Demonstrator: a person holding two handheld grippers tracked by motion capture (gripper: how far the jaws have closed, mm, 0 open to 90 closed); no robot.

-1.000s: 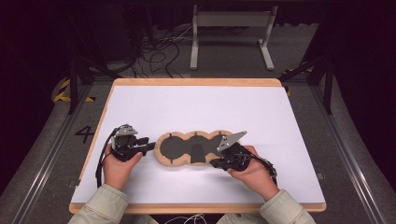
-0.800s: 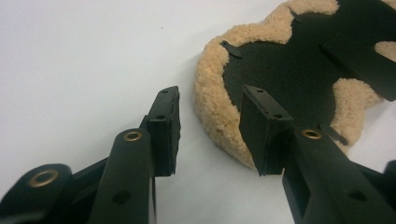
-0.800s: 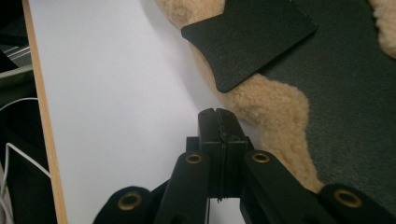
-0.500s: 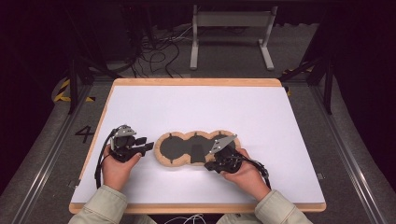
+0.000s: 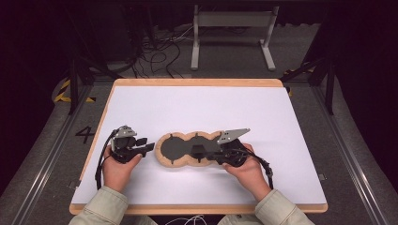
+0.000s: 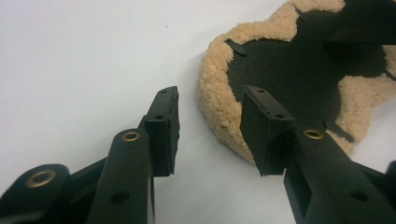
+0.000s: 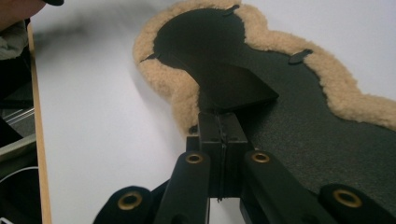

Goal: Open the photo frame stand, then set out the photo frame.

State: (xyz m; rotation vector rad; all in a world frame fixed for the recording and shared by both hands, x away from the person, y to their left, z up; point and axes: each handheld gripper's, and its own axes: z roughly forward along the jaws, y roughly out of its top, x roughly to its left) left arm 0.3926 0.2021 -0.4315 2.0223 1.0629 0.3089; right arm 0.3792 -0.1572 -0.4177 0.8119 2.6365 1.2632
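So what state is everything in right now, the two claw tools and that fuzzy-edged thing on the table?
Left gripper: open, empty, jaws at the pad's edge.
Right gripper: shut, pinching a black flap of the pad.
Fleece-edged black pad: lying flat, one flap lifted.
White table: bare apart from the pad.

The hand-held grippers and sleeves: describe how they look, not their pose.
Each hand-held gripper, left and right, is black with two flat rectangular jaws on arms fitted with brass-coloured rivets. A grey three-cornered plate tops the right one; the left carries a smaller grey plate. A black cable trails from the left gripper. Both sleeves are pale beige.
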